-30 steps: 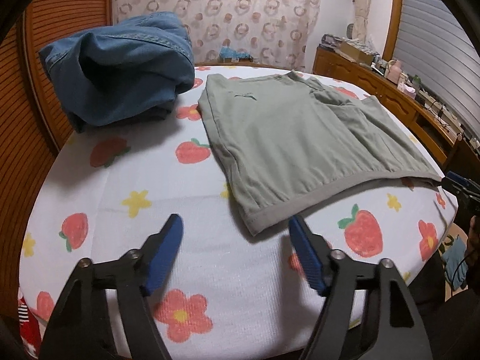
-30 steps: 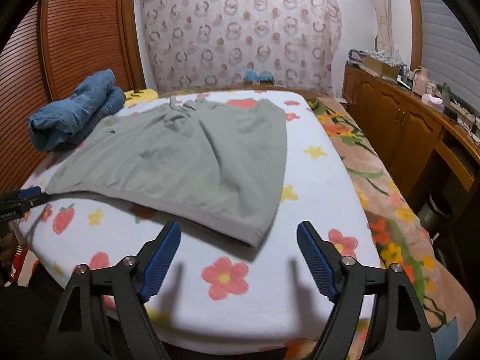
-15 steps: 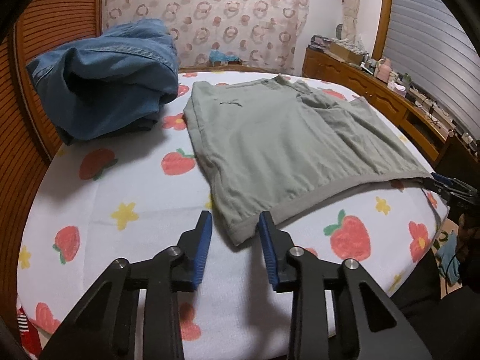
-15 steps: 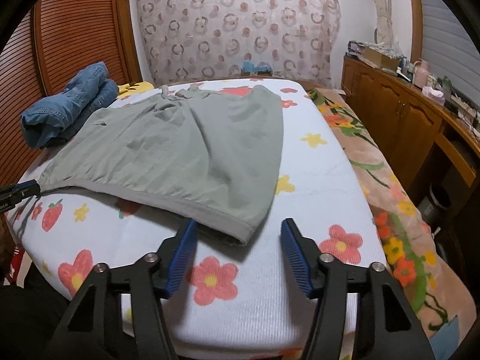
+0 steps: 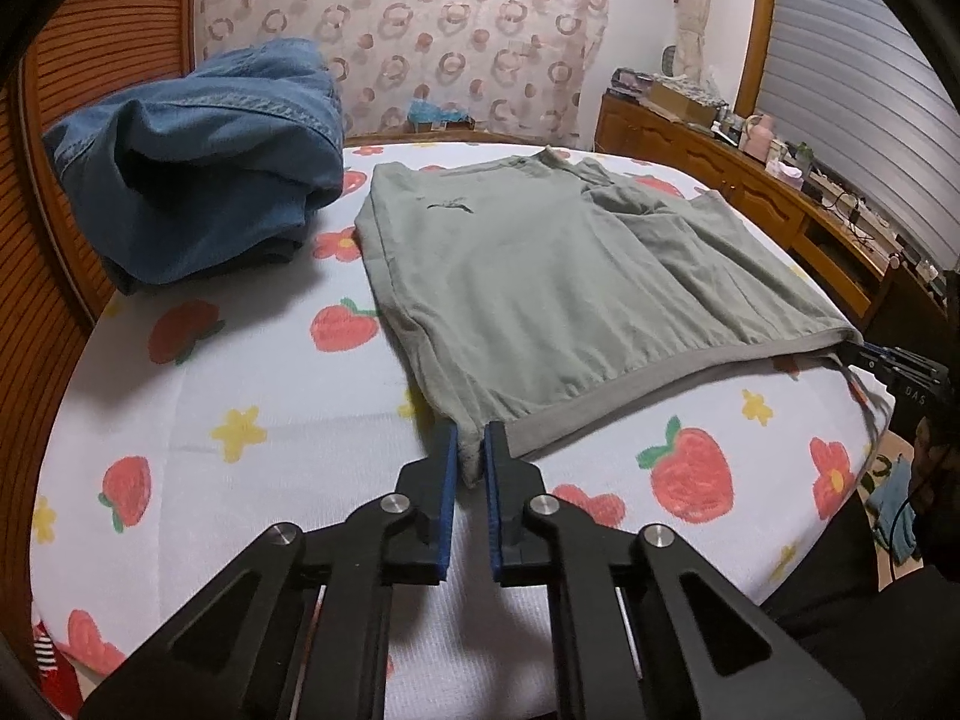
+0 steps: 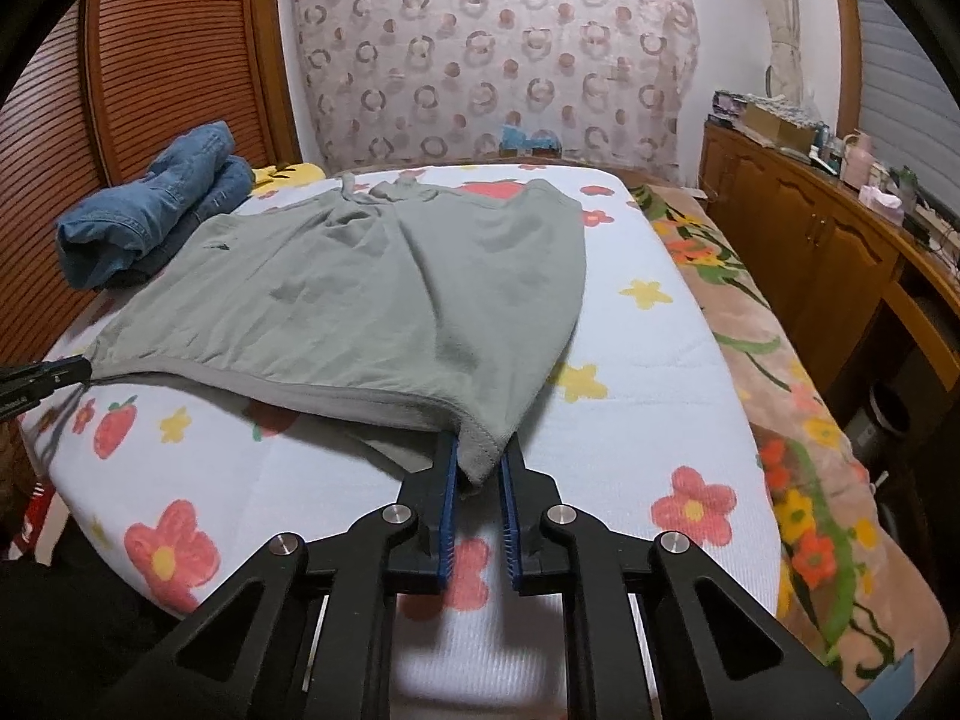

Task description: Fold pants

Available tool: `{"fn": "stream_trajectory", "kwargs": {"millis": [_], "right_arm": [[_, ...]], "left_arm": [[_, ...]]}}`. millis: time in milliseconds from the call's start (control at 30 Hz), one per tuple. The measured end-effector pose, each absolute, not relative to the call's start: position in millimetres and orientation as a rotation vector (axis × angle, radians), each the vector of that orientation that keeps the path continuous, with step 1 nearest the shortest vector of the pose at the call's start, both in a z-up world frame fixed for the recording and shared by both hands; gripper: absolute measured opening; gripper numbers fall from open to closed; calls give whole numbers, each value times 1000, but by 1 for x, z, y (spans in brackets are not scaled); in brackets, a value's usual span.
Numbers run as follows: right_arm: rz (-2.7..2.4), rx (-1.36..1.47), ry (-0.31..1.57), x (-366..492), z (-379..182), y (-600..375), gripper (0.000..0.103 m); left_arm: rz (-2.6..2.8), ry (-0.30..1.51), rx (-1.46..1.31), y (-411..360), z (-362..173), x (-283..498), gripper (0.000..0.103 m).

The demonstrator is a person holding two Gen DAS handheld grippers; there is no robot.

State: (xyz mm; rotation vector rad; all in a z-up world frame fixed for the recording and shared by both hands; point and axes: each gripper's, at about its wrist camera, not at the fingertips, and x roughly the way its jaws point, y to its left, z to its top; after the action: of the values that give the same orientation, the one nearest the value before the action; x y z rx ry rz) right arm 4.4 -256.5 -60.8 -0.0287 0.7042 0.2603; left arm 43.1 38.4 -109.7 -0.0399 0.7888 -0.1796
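Grey-green pants [image 5: 540, 282] lie spread flat on the bed, waistband edge toward me; they also show in the right wrist view [image 6: 372, 300]. My left gripper [image 5: 471, 450] is shut on the near left corner of the waistband. My right gripper [image 6: 480, 462] is shut on the near right corner, which is lifted slightly off the sheet. Each gripper's tip shows at the far corner in the other's view: the right one [image 5: 894, 360], the left one [image 6: 42, 378].
A pile of blue jeans [image 5: 198, 168] sits at the back left of the bed. The bed has a white sheet [image 5: 240, 372] with strawberries and flowers. A floral blanket [image 6: 780, 360] and wooden cabinets [image 6: 810, 228] lie to the right, a slatted wooden wall [image 6: 150, 60] to the left.
Both grippers moved forward to the waistband corners and closed from wide open onto the cloth. The waistband corners are now pinched and slightly raised.
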Motion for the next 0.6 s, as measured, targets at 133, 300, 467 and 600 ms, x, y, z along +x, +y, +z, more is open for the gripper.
{"fn": "stream_trajectory", "kwargs": {"millis": [133, 300, 467, 600], "right_arm": [[271, -18, 690, 3, -53, -262, 10], [289, 3, 673, -3, -44, -266, 9], [307, 28, 666, -14, -40, -272, 9], [306, 15, 668, -20, -40, -277, 9]], "left_arm": [[-189, 773, -35, 37, -101, 40, 8], [-205, 748, -39, 37, -90, 33, 8], [-204, 763, -45, 39, -93, 33, 8], [-217, 763, -48, 38, -90, 28, 8]]}}
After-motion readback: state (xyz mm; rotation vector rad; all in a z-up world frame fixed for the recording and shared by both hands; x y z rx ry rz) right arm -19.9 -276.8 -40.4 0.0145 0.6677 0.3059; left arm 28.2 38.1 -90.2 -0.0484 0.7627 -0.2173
